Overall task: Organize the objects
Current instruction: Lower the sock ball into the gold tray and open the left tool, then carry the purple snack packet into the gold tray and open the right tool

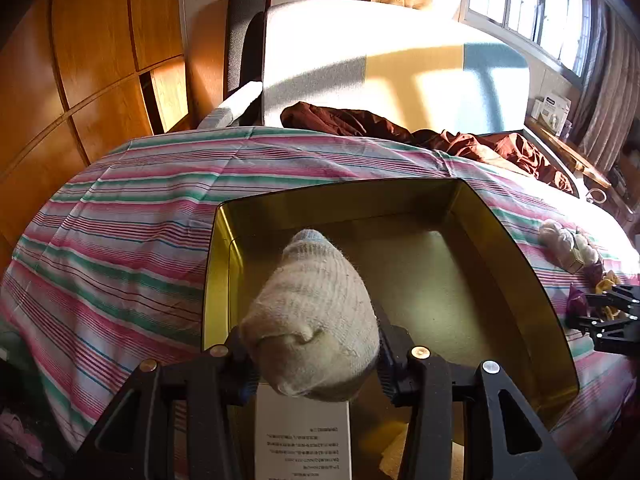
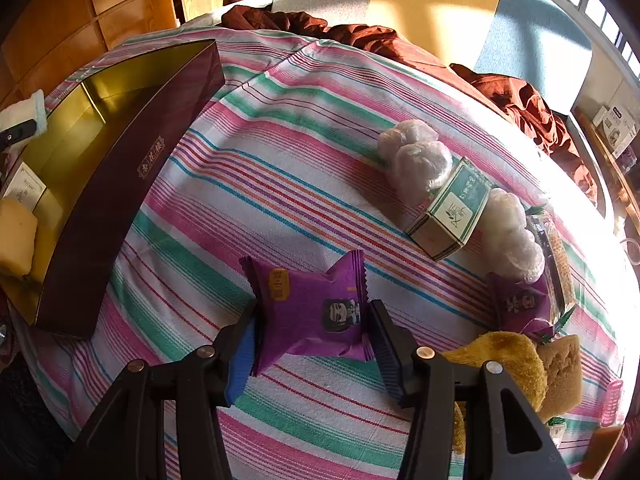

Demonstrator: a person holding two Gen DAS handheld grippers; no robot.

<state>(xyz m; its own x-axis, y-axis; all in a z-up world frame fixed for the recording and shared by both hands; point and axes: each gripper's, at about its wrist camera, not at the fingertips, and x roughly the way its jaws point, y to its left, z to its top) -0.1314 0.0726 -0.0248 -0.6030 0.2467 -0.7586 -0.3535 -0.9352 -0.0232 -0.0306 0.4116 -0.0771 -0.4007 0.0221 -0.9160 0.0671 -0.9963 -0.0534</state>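
Note:
My left gripper (image 1: 312, 344) is shut on a rolled cream sock (image 1: 316, 320) and holds it over the near end of an open gold-lined box (image 1: 532, 280). A white printed card (image 1: 302, 440) lies in the box below the sock. The box, maroon outside, also shows at the left of the right wrist view (image 2: 120, 184). My right gripper (image 2: 312, 320) is shut on a purple snack packet (image 2: 312, 308), just above the striped bedspread (image 2: 280, 160).
On the bed to the right lie white plastic-wrapped balls (image 2: 420, 156), a green-and-white carton (image 2: 452, 208), a second purple packet (image 2: 520, 304), a yellow cloth (image 2: 508, 360) and a sponge (image 2: 564, 368). A brown garment (image 1: 360, 120) lies at the far side.

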